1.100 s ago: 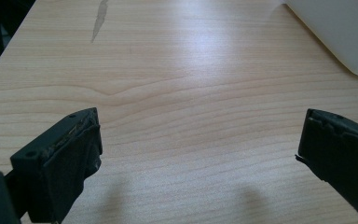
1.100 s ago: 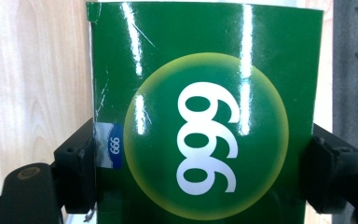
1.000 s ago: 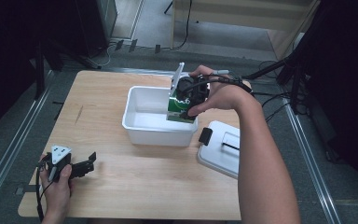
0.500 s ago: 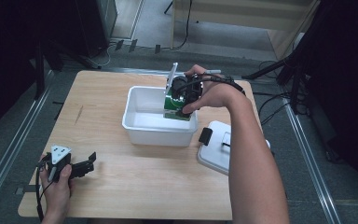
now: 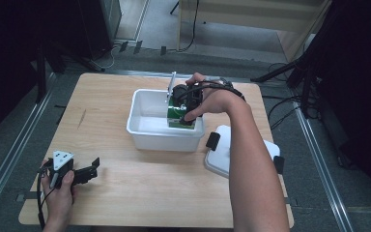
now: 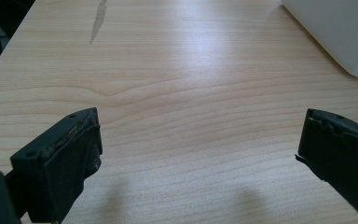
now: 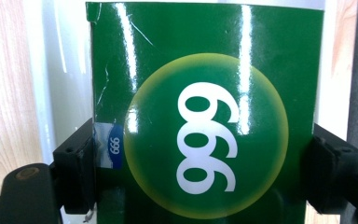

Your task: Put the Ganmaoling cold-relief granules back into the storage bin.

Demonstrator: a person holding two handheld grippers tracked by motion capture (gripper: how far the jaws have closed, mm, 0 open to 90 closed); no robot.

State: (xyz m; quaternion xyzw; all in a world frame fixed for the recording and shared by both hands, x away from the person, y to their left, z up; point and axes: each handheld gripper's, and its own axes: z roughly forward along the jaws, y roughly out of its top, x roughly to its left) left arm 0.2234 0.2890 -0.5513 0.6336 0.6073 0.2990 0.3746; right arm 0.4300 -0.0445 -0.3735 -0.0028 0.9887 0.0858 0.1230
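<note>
The right claw [image 7: 200, 158] is pinching a green box [image 7: 205, 116], its 2 jaws pressing against the box's 2 opposite sides; the glossy face is showing 3 white digits inside a yellow-rimmed circle. In the high view this claw [image 5: 186, 108] is holding the green box [image 5: 176, 115] inside the white tub [image 5: 147, 133], against the tub's right end, near the desk's far edge. A white lid [image 5: 222, 154] is lying just right of the tub, toward the desk's right edge. The left claw [image 5: 88, 171] is resting by the desk's near left corner, its jaws spread wide over bare wood [image 6: 177, 93] with nothing between them.
</note>
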